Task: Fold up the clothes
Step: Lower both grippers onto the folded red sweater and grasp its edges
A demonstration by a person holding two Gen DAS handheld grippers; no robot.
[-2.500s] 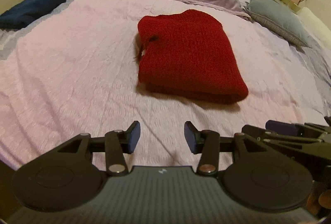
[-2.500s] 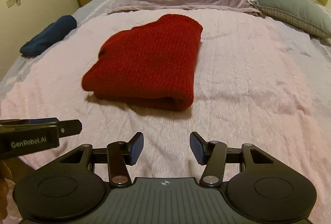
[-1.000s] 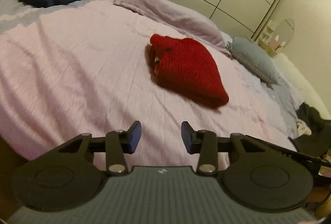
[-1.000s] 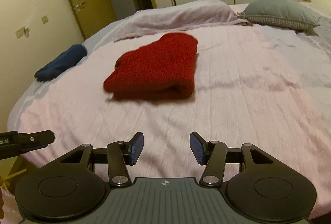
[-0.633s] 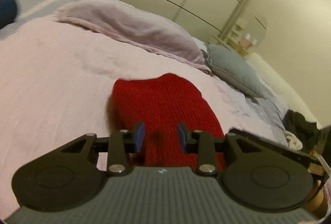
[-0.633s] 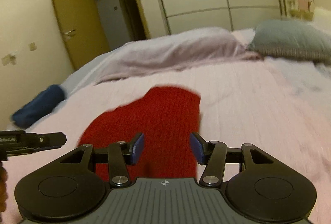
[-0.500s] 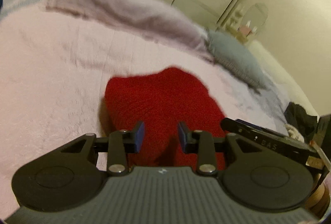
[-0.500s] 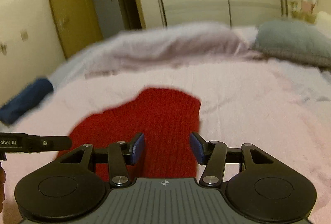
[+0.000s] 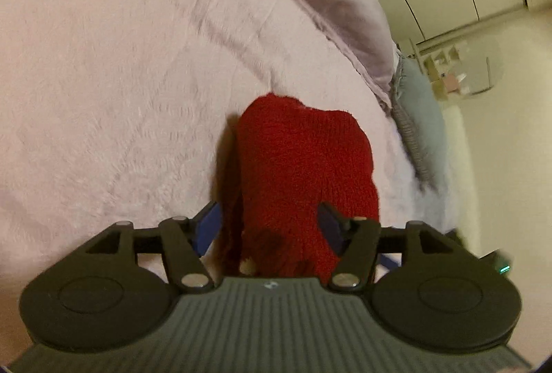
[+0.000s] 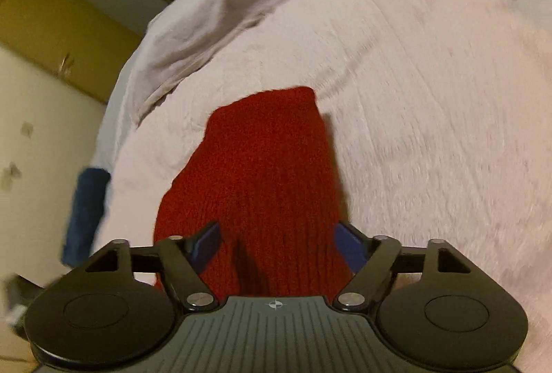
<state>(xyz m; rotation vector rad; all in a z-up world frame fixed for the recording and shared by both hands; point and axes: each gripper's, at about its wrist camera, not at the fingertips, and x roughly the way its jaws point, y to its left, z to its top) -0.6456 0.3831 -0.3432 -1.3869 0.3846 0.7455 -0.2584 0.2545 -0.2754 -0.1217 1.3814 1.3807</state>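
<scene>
- Left tongs (image 9: 269, 224): mine, tipped down over the near end of the red sweater (image 9: 300, 173); jaws opening, the knit lying between them with neither blue pad pressing on it, so nothing is grasped; I judge they straddle this end in order to take hold of the bundle's edge.
- Right tongs (image 10: 279, 242): likewise tipped down over the sweater (image 10: 262, 187); jaws opening and spread as wide as they go, knit between them, pads clear of it; released, holding nothing; the two tongs come at the same garment from either side, which suits a two-handed lift or a further fold.
- Red sweater: lies on the bed (image 9: 103, 62) directly ahead of and under both tongs, running away from them towards the pillows; already folded into a thick, narrow bundle; coarse ribbed knit, deep red; layered edges show on its left flank in the left view; a pale speck at the near end there, too small to identify.
- Lilac pillow (image 9: 331, 0): beyond the sweater's far end, well apart from it.
- Grey-blue cushion (image 9: 421, 124): right of the sweater in the left view, apart.
- Dark blue roll (image 10: 86, 211): far left of the right tongs, at the bed's edge; untouched.
</scene>
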